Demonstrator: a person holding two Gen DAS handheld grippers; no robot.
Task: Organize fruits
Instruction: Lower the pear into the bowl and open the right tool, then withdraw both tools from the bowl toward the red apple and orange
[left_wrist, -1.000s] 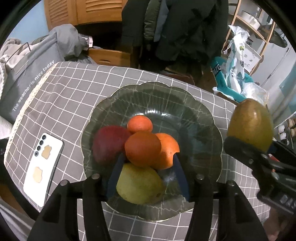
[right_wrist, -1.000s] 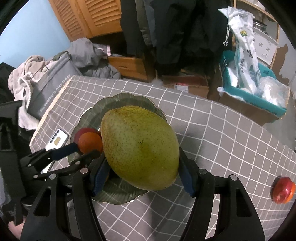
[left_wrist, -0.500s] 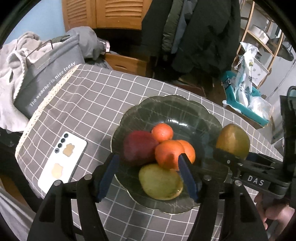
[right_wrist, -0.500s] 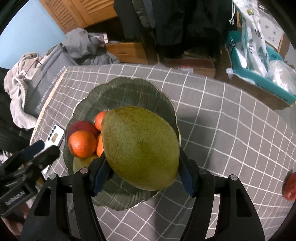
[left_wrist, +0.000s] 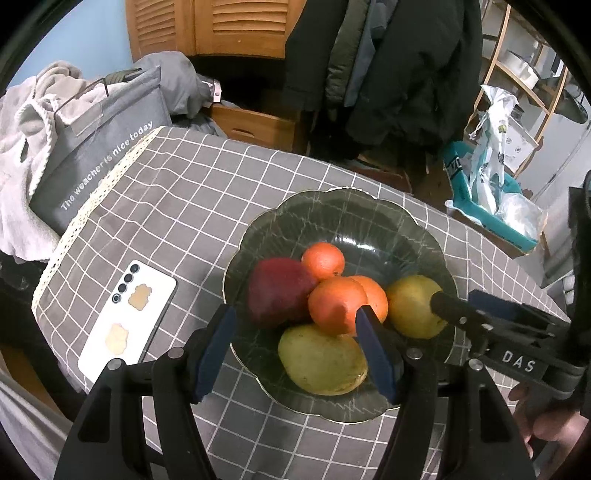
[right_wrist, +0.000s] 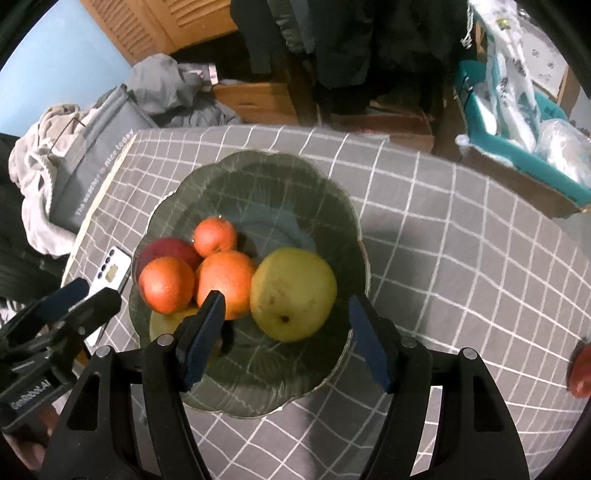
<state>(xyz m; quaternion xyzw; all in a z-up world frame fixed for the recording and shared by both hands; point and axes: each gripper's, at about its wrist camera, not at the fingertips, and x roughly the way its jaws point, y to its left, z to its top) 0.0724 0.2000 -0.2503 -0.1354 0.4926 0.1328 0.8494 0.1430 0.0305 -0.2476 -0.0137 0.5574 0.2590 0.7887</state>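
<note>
We see the dark scalloped bowl (right_wrist: 258, 177) on the checked tabletop (right_wrist: 461, 240), its far half bare and open cloth to its right, a phone (left_wrist: 127, 317) just off its left rim. The speckled yellow-green pear (right_wrist: 293, 293) now rests in the bowl against an orange (right_wrist: 225, 282). A second ago our right tool (right_wrist: 286, 326) clamped it; now its fingers stand wide around it, and our left tool (left_wrist: 293, 345) hangs wide over the near fruit.

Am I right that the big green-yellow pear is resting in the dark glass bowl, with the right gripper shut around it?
Not quite. The green-yellow pear does rest in the dark glass bowl, but the right gripper is open, its fingers apart from the fruit, as the right wrist view shows.
</note>
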